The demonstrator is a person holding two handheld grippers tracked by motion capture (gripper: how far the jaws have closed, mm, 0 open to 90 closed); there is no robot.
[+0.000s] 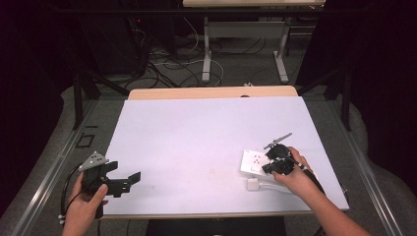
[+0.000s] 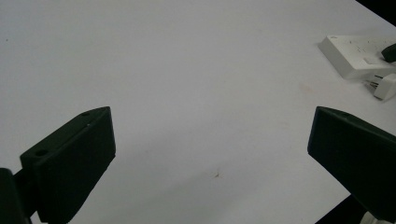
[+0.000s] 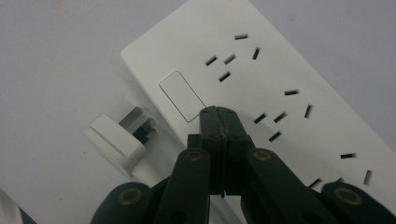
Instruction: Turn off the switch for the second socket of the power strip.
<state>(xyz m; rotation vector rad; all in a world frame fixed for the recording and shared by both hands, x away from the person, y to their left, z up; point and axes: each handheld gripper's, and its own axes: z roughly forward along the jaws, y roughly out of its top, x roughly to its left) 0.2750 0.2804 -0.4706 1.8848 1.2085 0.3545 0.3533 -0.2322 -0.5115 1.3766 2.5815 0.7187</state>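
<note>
While the right gripper [image 3: 218, 114] presses clenched jaws by the white plastic power strip's [image 3: 280, 79] rocker switch [image 3: 181, 95], white plug [image 3: 114, 140] lies unplugged — insertion left; left gripper [image 2: 210, 154] idle, jaws released.

White power strip [image 3: 280, 93] flat on the table's right front, its white plug [image 3: 116, 140] loose just beside it.

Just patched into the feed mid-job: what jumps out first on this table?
The white power strip at the table's near right draws the eye: the right hand-held gripper is over it with jaws shut, tips at the corner of its rocker switch. A loose white plug lies unplugged beside the strip on the white table. The left hand-held gripper waits wide open at the near left edge.
</note>
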